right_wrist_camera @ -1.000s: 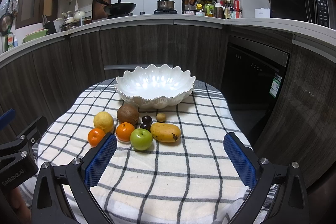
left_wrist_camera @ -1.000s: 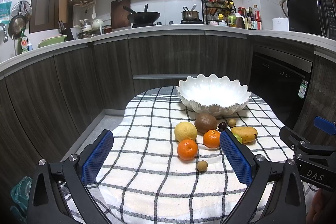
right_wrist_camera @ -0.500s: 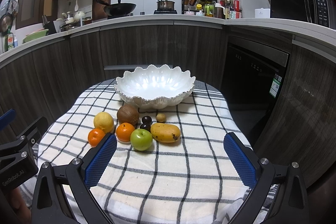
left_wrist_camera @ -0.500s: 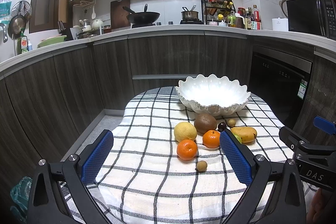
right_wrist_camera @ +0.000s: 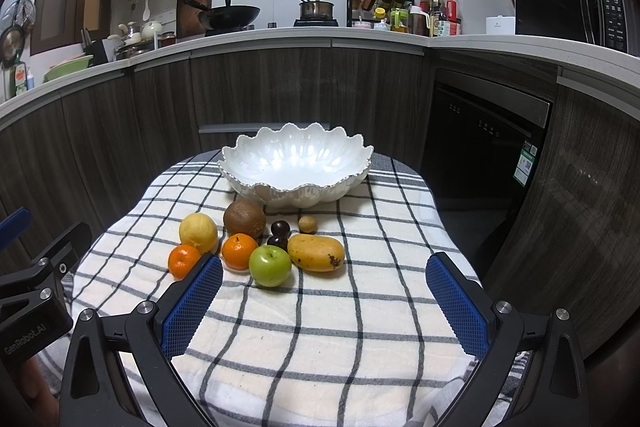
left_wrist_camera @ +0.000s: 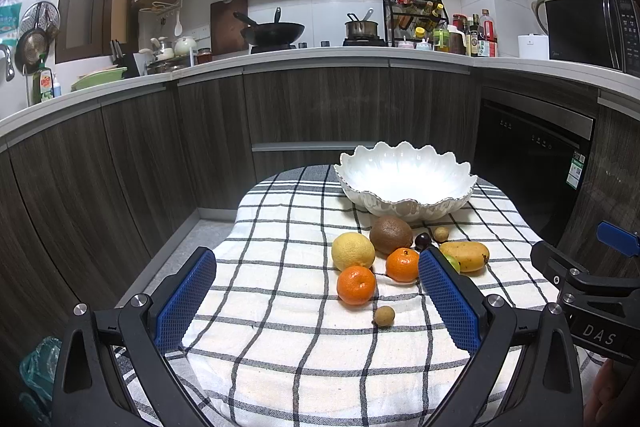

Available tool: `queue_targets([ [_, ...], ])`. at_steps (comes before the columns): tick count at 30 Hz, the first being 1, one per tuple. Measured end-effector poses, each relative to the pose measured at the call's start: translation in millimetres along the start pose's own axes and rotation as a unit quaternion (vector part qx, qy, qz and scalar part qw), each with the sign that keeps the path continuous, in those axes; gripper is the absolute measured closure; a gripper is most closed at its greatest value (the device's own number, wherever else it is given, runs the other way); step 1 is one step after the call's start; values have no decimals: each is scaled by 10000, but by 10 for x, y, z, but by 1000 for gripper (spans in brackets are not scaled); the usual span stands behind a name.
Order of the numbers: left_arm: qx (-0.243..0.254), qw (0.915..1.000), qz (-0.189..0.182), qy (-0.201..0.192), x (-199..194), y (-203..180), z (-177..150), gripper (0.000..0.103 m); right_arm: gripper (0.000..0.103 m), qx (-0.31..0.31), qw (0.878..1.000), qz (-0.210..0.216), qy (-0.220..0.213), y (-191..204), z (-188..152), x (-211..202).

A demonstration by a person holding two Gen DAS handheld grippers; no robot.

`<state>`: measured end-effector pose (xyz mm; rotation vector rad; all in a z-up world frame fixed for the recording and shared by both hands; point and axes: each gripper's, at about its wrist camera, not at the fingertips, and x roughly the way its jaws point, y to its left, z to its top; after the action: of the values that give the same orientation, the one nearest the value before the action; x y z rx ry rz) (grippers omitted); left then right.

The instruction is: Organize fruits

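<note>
Blue-padded left gripper (left_wrist_camera: 316, 291) spread wide, holding nothing, low over checked cloth (left_wrist_camera: 280, 327). Right gripper (right_wrist_camera: 324, 297) likewise wide and bare. "DAS" legible on the neighbouring gripper body at 4 o'clock in left view; "GenRobot.AI" at 8 o'clock in right view. Beyond the pads, small tan fruit (left_wrist_camera: 384, 315) alone, then two tangerines (right_wrist_camera: 239, 251), green apple (right_wrist_camera: 270, 265), mango (right_wrist_camera: 316, 252), lemon (right_wrist_camera: 198, 232), brown round fruit (right_wrist_camera: 244, 219), two dark plums (right_wrist_camera: 280, 227). Farther at 12 o'clock, white scalloped bowl (right_wrist_camera: 296, 193), no fruit inside. Green sticker on dishwasher (right_wrist_camera: 480, 131), unreadable.
</note>
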<state>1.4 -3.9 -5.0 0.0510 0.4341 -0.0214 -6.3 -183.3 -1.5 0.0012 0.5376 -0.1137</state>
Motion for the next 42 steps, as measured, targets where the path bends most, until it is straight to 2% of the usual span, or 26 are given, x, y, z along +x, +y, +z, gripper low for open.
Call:
queue_targets([
  [20, 92, 9999, -74, 97, 34, -35, 11, 0, 0, 19, 10000, -33, 25, -15, -8, 8],
  [30, 216, 9992, -212, 264, 116, -52, 118, 0, 0, 96, 9998, -91, 112, -56, 63, 62],
  [42, 212, 9972, -258, 663, 421, -49, 179, 0, 0, 25, 9996, -39, 269, -8, 183, 232],
])
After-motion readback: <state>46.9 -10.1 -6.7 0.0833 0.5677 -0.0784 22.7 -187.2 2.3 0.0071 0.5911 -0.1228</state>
